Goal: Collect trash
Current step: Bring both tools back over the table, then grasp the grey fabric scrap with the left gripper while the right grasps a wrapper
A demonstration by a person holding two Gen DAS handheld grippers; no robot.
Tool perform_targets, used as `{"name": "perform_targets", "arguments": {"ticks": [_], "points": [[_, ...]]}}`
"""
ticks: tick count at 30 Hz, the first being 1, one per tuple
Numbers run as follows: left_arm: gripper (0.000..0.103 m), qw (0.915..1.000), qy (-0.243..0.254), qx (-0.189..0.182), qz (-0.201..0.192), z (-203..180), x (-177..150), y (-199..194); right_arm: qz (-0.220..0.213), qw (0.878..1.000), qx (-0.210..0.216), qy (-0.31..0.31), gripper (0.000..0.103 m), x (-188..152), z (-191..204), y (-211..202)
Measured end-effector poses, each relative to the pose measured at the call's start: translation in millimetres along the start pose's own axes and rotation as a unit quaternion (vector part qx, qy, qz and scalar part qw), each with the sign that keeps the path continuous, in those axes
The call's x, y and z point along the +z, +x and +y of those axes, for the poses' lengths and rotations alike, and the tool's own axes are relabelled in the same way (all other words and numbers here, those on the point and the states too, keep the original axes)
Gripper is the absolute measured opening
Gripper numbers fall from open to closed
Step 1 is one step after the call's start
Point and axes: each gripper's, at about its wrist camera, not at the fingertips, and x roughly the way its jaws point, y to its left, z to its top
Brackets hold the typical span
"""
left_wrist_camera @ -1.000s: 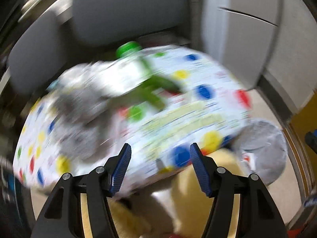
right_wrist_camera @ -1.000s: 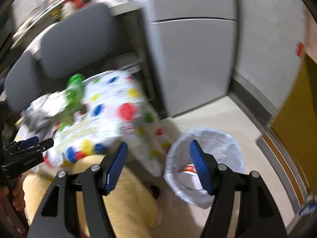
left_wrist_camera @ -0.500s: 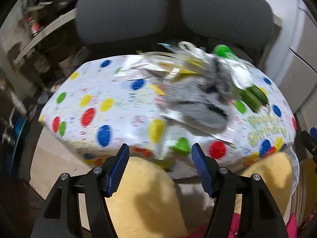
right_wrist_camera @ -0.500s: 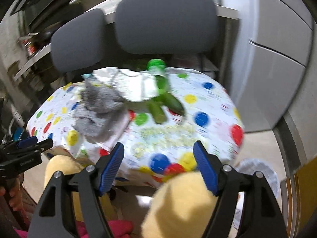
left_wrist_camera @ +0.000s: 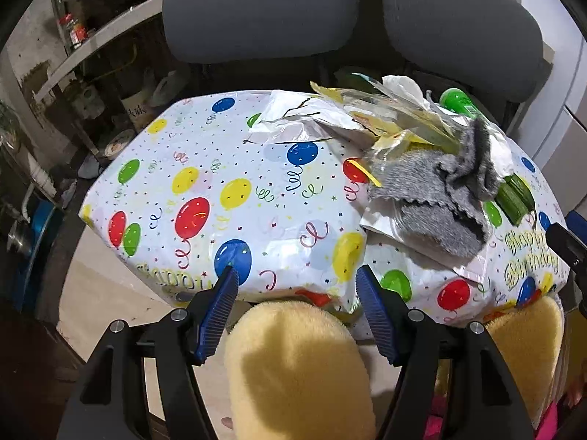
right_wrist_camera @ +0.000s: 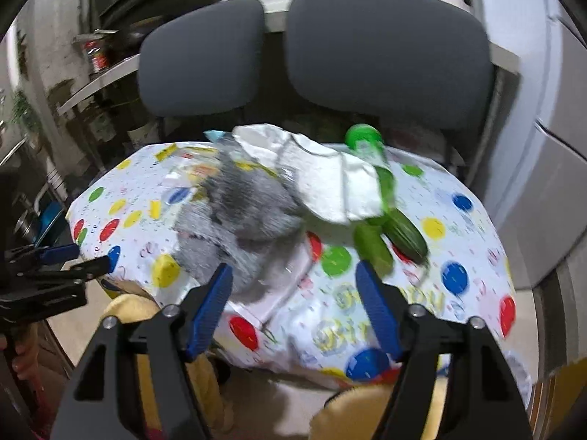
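A small table with a balloon-print birthday cloth [left_wrist_camera: 205, 190] [right_wrist_camera: 458, 256] carries a pile of trash on its right part. The pile holds a grey cloth [left_wrist_camera: 440, 198] [right_wrist_camera: 238, 212], white and clear plastic wrappers [left_wrist_camera: 293, 124] [right_wrist_camera: 330, 183], a green-capped bottle [left_wrist_camera: 456, 101] [right_wrist_camera: 363, 139] and green cucumber-like pieces [left_wrist_camera: 513, 194] [right_wrist_camera: 403, 231]. My left gripper [left_wrist_camera: 295, 311] is open and empty at the table's near edge. My right gripper [right_wrist_camera: 293, 304] is open and empty, just short of the grey cloth. The left gripper also shows at the left of the right wrist view [right_wrist_camera: 58, 260].
Two grey chair backs [left_wrist_camera: 264, 11] [right_wrist_camera: 385, 47] stand behind the table. Yellow fuzzy slippers or knees [left_wrist_camera: 297, 370] [right_wrist_camera: 367, 414] sit below the grippers. Cluttered shelves [left_wrist_camera: 84, 47] line the left wall. Grey cabinet fronts [right_wrist_camera: 550, 183] stand at the right.
Both views have swung left from the white bin and cabinets onto the table top. The trash pile now lies ahead of both grippers. Both stay open.
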Motion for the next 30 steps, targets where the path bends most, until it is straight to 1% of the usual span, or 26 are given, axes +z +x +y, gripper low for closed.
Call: {"name": "perform_targets", "arguments": {"ticks": [1,5,6,7,8,11,15,18,20,21,22,24,26,28,30], "points": [[0.067,1.0,-0.001,-0.003,0.004,0,1,3,-0.001,1.0,0.004,-0.005,0.066,3,4,3],[0.067,0.9999,0.011,-0.002,-0.003,-6,6,5,-0.001,1.0,0.01,-0.014,0.067,13,12,16],[0.067,0.9999,0.013,-0.002,-0.004,-8,7,5,0.001,1.0,0.013,-0.013,0.071,16,14,20],[0.067,0.9999,0.014,-0.002,-0.003,-9,9,7,0.001,1.0,0.013,-0.014,0.078,18,16,24],[0.067,0.9999,0.014,-0.002,-0.002,-9,10,8,0.001,1.0,0.015,-0.015,0.079,19,18,26],[0.067,0.9999,0.014,-0.002,0.0,-8,12,13,-0.004,1.0,0.009,-0.016,0.08,23,18,29],[0.067,0.9999,0.011,-0.008,0.003,-6,14,19,-0.003,1.0,0.001,0.003,0.081,23,3,28],[0.067,0.9999,0.008,-0.004,0.005,-4,17,24,0.002,1.0,0.015,0.008,0.081,24,2,33],[0.067,1.0,0.004,-0.002,0.003,0,20,24,0.004,1.0,0.027,-0.004,0.081,27,10,38],[0.067,1.0,0.002,-0.001,0.002,1,20,23,0.004,1.0,0.025,-0.01,0.081,29,12,40],[0.067,1.0,0.0,-0.001,0.001,3,21,23,0.002,1.0,0.007,-0.014,0.08,33,12,43],[0.067,1.0,-0.001,0.0,-0.001,6,21,22,-0.007,1.0,-0.009,-0.011,0.068,37,4,45],[0.067,1.0,0.0,0.001,0.0,6,22,23,-0.009,1.0,-0.018,-0.002,0.052,44,-10,49],[0.067,1.0,0.0,0.0,0.003,5,24,27,-0.006,1.0,0.003,0.004,0.045,50,-22,56],[0.067,1.0,0.001,0.0,0.004,3,28,29,0.003,1.0,0.012,-0.002,0.043,58,-25,68]]}}
